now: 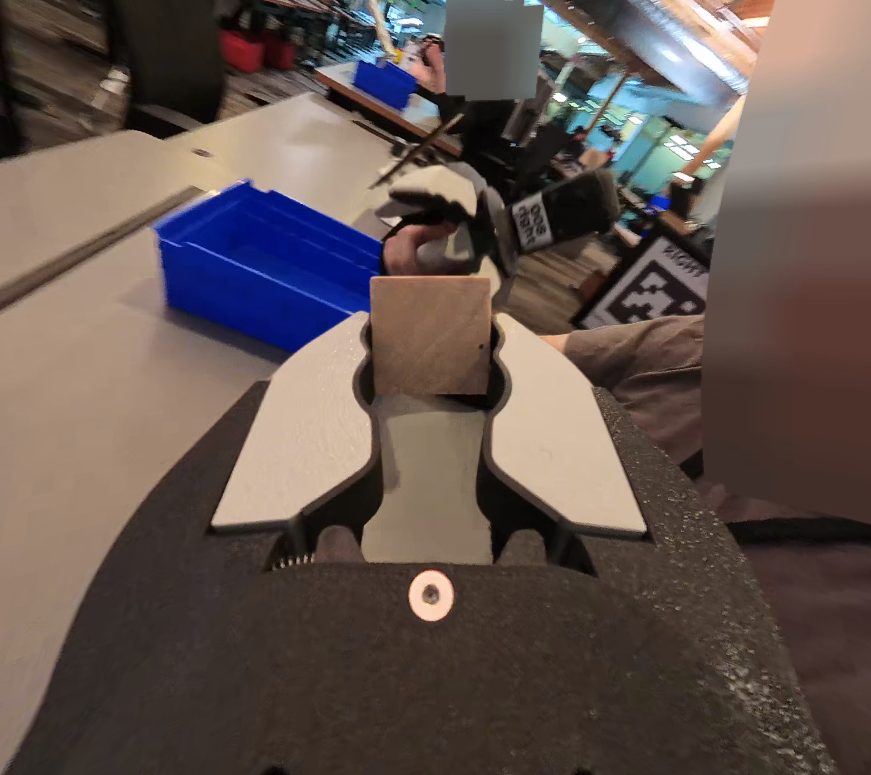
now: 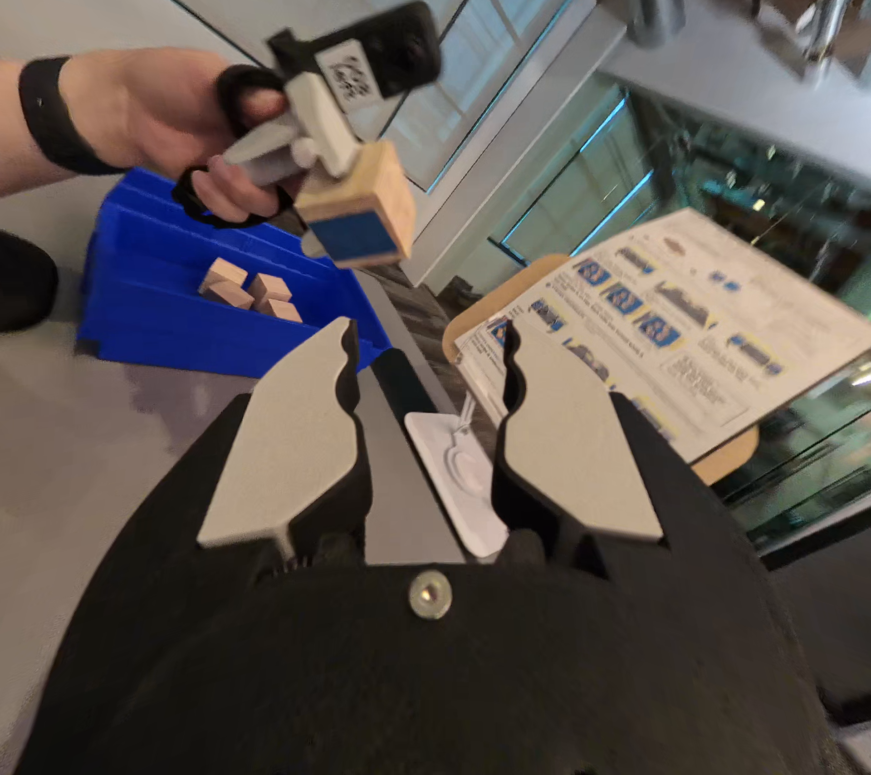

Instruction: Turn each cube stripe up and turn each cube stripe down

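The surface [image 1: 94, 375] lies bare in front of and to the left of the blue bin [image 1: 264, 276], giving open room to pass there, while the bin itself stands as a walled obstacle with several small wooden cubes [image 2: 250, 290] lying loose inside it. Above the bin's near right corner the left hand-held gripper [image 2: 330, 168], clamped on a wooden cube [image 2: 363, 205], and the hand [image 2: 155, 111] behind it occupy the air. To the right, past the surface's edge, a clipboard with printed sheets [image 2: 660, 328] and a white flat card [image 2: 466, 474] block the way, with a glass wall [image 2: 471, 45] close behind the bin.
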The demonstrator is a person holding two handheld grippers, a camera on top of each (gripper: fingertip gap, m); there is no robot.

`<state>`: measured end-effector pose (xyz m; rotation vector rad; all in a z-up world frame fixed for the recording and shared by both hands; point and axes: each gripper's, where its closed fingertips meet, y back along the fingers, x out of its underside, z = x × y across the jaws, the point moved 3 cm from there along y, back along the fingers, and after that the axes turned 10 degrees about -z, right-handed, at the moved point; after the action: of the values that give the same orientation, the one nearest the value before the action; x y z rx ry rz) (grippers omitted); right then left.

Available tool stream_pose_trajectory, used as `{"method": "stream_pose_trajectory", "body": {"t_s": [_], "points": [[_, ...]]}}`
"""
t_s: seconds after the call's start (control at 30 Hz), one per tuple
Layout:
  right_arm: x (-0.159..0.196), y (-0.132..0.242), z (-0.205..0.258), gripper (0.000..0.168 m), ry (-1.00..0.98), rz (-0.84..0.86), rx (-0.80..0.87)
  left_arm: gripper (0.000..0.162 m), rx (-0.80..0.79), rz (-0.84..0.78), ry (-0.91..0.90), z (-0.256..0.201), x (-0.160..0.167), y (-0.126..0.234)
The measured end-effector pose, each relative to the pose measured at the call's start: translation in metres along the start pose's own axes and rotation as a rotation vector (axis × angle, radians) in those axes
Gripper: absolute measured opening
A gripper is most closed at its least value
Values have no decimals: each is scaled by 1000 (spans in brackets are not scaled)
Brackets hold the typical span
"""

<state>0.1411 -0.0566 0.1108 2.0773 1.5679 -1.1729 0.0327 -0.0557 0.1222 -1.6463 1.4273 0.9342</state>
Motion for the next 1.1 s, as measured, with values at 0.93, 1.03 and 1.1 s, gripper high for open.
{"method": "stream_pose_trajectory", "body": {"t_s": [0.93,1.03,1.1], "points": [[77,88,-93,45,-282,770,240,55,-9,-68,-10,8,1,-5],[164,166,-115,46,-711,1186,315,48,-56,-126,-66,-1,-17,17],[209,202,-107,47,-890,1400,316,46,-103,-128,-91,-4,-24,31]]}}
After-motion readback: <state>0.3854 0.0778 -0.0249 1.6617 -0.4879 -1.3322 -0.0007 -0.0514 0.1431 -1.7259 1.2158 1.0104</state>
